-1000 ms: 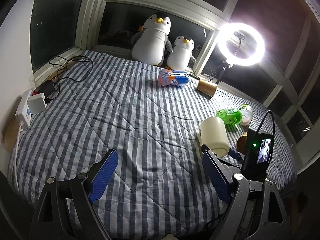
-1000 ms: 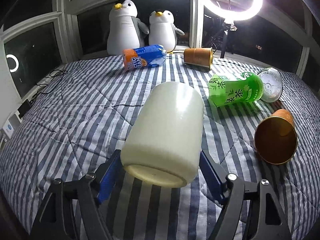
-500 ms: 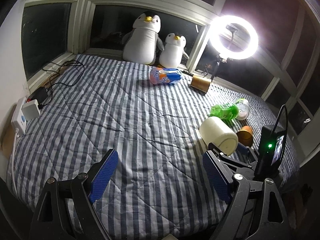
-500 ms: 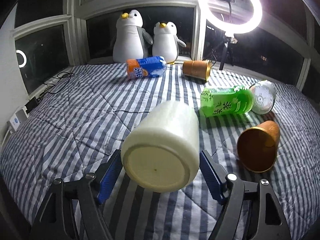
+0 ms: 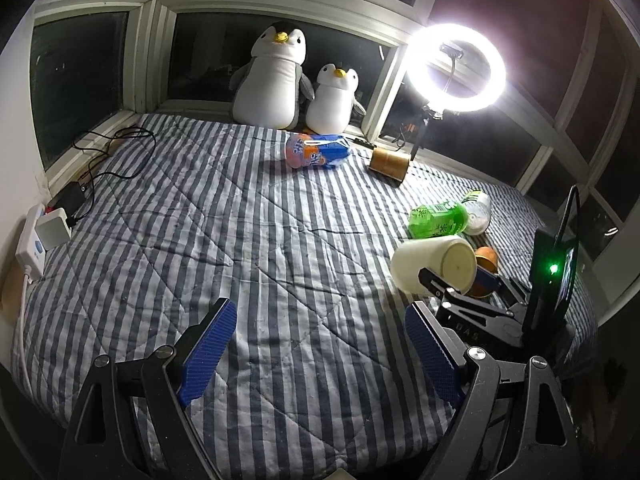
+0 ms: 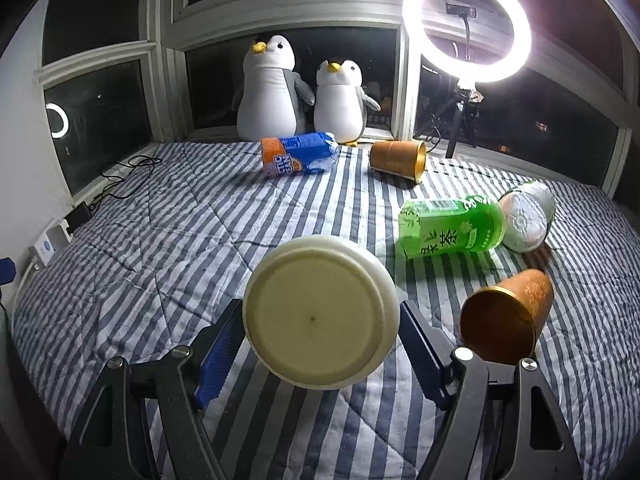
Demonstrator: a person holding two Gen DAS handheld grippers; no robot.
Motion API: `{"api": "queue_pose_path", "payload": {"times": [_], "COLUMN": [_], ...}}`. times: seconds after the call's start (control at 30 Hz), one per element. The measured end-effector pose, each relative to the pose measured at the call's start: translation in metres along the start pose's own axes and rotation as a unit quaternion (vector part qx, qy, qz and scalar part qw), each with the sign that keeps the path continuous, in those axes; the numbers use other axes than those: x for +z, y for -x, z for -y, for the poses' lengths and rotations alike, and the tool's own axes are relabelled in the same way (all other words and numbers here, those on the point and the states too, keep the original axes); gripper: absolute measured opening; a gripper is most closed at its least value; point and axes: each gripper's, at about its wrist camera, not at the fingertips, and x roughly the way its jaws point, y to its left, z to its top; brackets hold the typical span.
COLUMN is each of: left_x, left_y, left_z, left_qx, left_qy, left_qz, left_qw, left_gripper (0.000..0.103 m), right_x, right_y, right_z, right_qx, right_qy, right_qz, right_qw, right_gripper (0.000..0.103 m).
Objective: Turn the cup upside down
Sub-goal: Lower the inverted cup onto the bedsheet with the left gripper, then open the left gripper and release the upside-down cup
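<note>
**Cream cup swings its base to the camera**

Since 1 second ago the cream cup has rotated in the right gripper: its side wall faced the right wrist camera then, and now its flat round base fills the view, a tiny dot at the centre. The blue pads press both sides of the cup and hold it lifted off the striped quilt. From the left wrist view the cup lies roughly sideways in that grip, base towards the right.

The left gripper hovers over the quilt with its jaws spread wide and nothing between them.

Around the quilt: a green tea bottle on its side touches a white bottle, a copper cup lies beside the right gripper, another copper cup and an orange-and-blue bottle lie near 2 plush penguins. The ring light blazes at the window.
</note>
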Motion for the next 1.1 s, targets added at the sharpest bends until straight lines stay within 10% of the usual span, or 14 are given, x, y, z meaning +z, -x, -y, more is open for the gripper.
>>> {"api": "queue_pose_path", "payload": {"times": [1.1], "left_x": [-0.004], "left_y": [-0.012], "left_z": [0.037], "left_qx": [0.005], "left_qy": [-0.039], "left_qz": [0.006], "left_qw": [0.9992], "left_gripper": [0.089], "right_x": [-0.011], "right_y": [0.005], "right_z": [0.022], "right_qx": [0.029], "right_qy": [-0.033], "right_qz": [-0.016], "right_qw": [0.999], "right_gripper": [0.072]}}
